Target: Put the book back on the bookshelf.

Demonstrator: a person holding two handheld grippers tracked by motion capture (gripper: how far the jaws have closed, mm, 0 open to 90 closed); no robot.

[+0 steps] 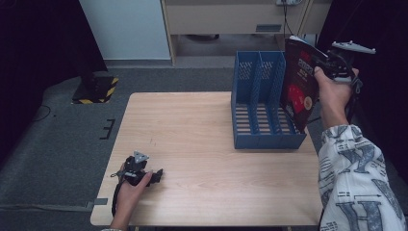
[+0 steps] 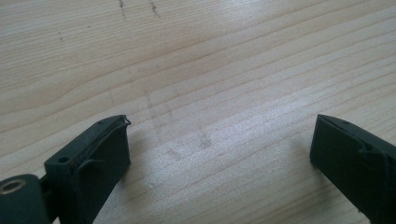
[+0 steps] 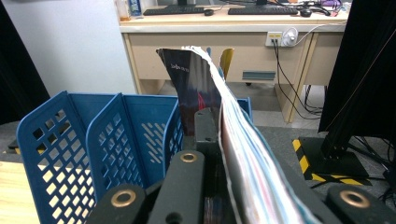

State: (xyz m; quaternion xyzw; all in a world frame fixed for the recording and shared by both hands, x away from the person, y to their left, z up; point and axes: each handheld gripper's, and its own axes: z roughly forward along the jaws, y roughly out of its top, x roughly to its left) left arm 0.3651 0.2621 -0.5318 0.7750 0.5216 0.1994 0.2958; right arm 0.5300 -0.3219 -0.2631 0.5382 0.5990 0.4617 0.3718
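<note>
High view: the right hand-held gripper (image 1: 323,65) pinches a red magazine (image 1: 299,86) upright, its lower edge just over the rightmost slot of the blue file rack (image 1: 255,103). Lowering it straight should keep its corners clear of the divider.

Left gripper view: the left hand-held gripper (image 2: 219,149) rests spread on the pale wooden counter (image 2: 196,60).

Right gripper view: desks and cables lie beyond.

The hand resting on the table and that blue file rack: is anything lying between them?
No. In the high view, only bare wooden table lies between the left gripper and the blue file rack.
</note>
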